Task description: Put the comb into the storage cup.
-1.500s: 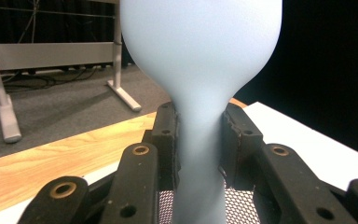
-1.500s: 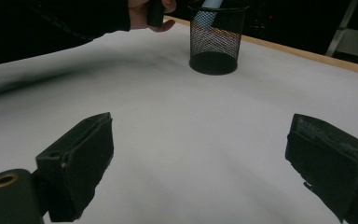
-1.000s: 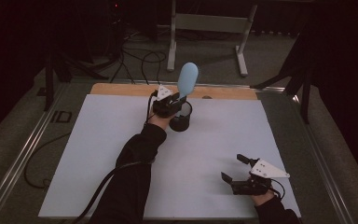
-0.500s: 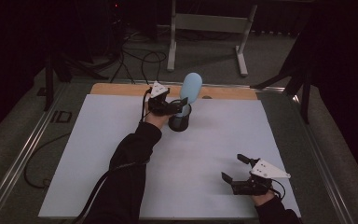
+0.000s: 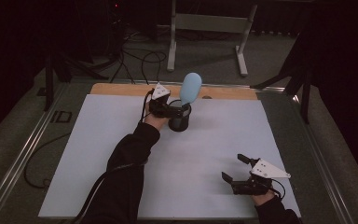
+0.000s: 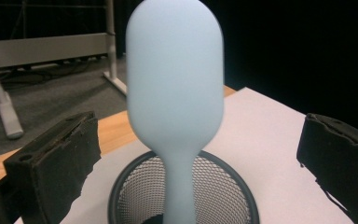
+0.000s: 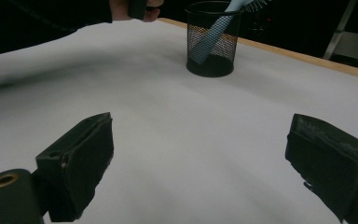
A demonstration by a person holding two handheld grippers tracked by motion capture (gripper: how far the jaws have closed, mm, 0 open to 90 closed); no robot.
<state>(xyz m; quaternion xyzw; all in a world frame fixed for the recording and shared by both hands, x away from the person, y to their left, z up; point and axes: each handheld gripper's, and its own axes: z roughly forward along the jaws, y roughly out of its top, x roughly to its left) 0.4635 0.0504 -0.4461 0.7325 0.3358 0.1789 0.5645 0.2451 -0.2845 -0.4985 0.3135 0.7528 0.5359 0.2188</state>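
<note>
Pale blue plastic brush (image 5: 189,87) stands handle-down in the round black wire-mesh cup (image 5: 179,118) near the far edge of the white surface (image 5: 98,154), its broad head leaning slightly right above the rim. In the high view the left claw (image 5: 179,111) sits just beside the cup at rim level, far nearer than the right claw (image 5: 235,168), which rests well apart at the near right corner, spread wide and empty.

In the left gripper view the brush rises dead ahead between the jaws, long axis nearly upright; those jaws have just been opening and touch nothing. Its handle's foot is lost inside the mesh.

In the right gripper view the cup stands far off, the brush head cut off by the frame's top.
</note>
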